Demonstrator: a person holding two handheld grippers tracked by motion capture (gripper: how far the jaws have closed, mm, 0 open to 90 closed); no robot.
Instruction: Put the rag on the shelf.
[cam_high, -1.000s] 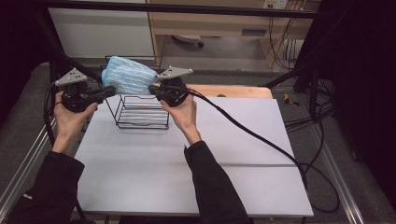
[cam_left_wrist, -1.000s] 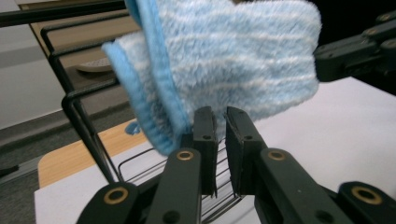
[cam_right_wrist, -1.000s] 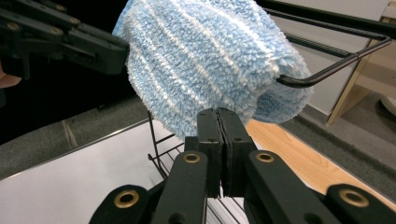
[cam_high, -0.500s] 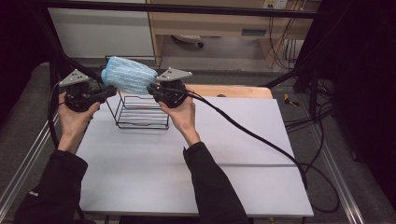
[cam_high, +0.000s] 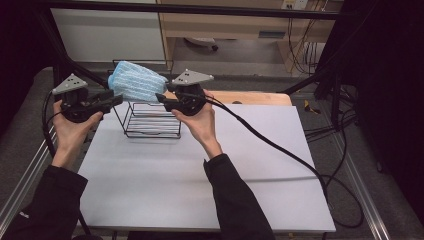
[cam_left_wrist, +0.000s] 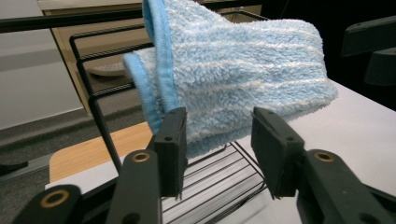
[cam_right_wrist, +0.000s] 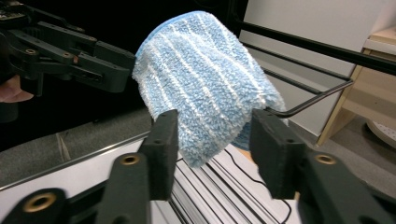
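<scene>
A light blue striped fluffy cloth (cam_high: 136, 82) lies folded over the top rails of a black wire rack (cam_high: 150, 120) at the back left of the table. My left gripper (cam_high: 116, 99) is just left of the cloth and stands open. In the left gripper view the cloth (cam_left_wrist: 233, 84) hangs beyond the spread jaws, near their tips. My right gripper (cam_high: 161, 99) is at the cloth's right end, also open. In the right gripper view the cloth (cam_right_wrist: 205, 79) droops just past the parted jaws, with the left gripper (cam_right_wrist: 112, 70) behind it.
The white table top (cam_high: 210, 185) stretches toward the person, with a wooden board (cam_high: 250, 97) at its back edge. A black cable (cam_high: 280, 145) trails from the right gripper across the table to the right. Black frame bars (cam_high: 200, 9) cross behind the rack.
My left gripper has drawn back slightly to the left, away from the cloth. The cloth, the rack and the right gripper have barely moved.
</scene>
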